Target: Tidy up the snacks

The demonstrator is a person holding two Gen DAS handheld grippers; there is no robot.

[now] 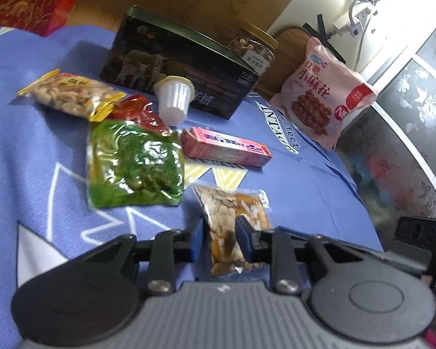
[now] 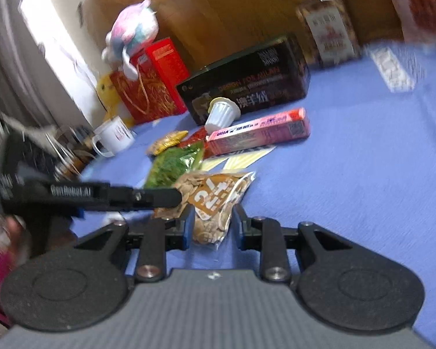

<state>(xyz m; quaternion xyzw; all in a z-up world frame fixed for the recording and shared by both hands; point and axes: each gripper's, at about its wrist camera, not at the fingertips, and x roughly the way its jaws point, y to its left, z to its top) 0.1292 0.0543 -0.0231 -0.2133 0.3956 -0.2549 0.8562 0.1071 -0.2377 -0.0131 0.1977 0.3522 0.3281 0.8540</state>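
A clear packet of seeds (image 1: 232, 221) lies on the blue cloth (image 1: 319, 192). My left gripper (image 1: 219, 237) has its fingers on both sides of the packet, close against it. In the right wrist view the same seed packet (image 2: 215, 203) lies between my right gripper's (image 2: 210, 226) fingers, which stand a little apart from it. The left gripper's black body (image 2: 87, 195) reaches in from the left over the packet. Beyond lie a green packet (image 1: 133, 163), a pink box (image 1: 226, 147), a white jelly cup (image 1: 175, 99), a red packet (image 1: 142, 113) and a cashew packet (image 1: 69, 94).
A dark tin box (image 1: 177, 64) stands at the back with a nut jar (image 1: 255, 46) behind it. A pink bag of twists (image 1: 322, 93) leans at the cloth's right edge. A white mug (image 2: 114, 138), red gift bags (image 2: 151, 84) and a plush toy (image 2: 130, 32) stand at the left.
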